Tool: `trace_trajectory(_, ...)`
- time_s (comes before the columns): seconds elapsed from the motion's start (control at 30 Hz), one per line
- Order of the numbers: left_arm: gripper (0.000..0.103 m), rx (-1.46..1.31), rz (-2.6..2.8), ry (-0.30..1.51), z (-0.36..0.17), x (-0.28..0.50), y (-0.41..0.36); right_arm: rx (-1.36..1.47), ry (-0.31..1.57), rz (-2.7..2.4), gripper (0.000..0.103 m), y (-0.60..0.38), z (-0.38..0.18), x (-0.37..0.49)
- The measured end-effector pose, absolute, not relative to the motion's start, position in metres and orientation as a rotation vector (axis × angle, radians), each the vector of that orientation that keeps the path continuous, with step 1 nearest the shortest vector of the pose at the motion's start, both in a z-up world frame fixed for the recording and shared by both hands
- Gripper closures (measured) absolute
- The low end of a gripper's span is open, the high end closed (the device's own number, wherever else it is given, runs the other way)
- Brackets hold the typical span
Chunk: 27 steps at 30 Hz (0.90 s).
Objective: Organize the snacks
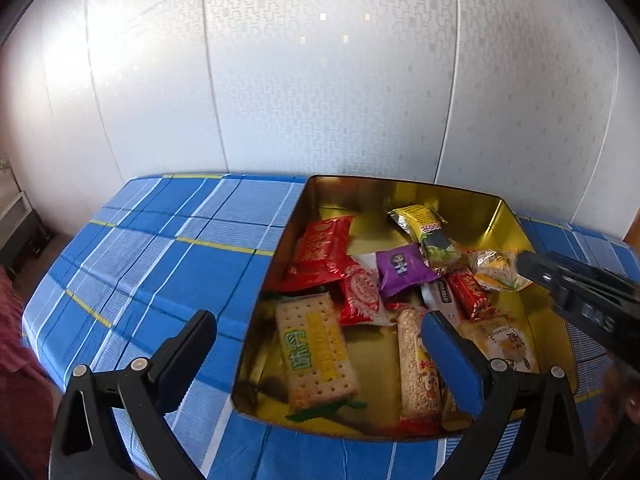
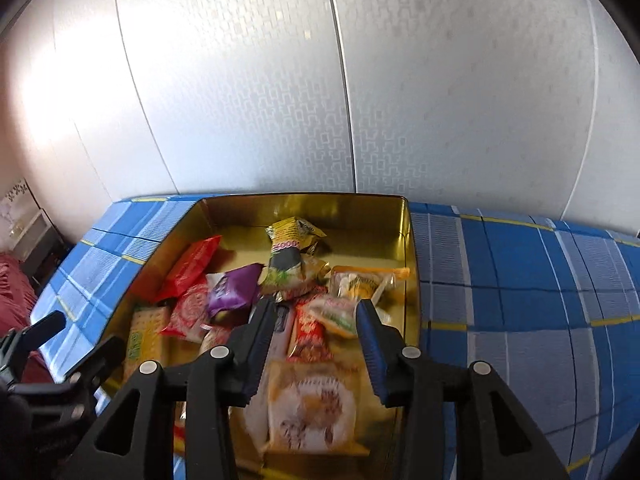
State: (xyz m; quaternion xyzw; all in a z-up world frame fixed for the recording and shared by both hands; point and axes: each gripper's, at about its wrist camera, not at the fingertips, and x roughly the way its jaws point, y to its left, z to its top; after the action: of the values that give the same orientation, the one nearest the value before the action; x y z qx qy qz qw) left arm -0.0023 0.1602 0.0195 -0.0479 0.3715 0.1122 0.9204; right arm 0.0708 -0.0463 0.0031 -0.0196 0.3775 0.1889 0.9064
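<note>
Lining a blue plaid tablecloth (image 1: 152, 248) before pale wall panels (image 1: 328, 80), both jaws spread, empty.

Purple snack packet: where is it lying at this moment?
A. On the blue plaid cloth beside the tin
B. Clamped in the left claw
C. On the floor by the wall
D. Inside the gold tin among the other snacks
D: the purple snack packet lies inside the gold tin, between red wrappers and a yellow packet, with no claw touching it.
</note>
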Motion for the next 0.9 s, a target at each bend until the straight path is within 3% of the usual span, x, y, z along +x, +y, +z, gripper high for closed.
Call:
trace_trajectory(0.43,0.0,-0.078,0.27,0.693,0.023,-0.063,0.152,-0.062,0.686,0.405,0.058,-0.045,0.008,-0.002)
trace_trajectory(0.9,0.0,-0.062,0.257,0.7,0.018,-0.059,0.145,-0.077,0.647,0.388,0.058,-0.047,0.005,-0.011)
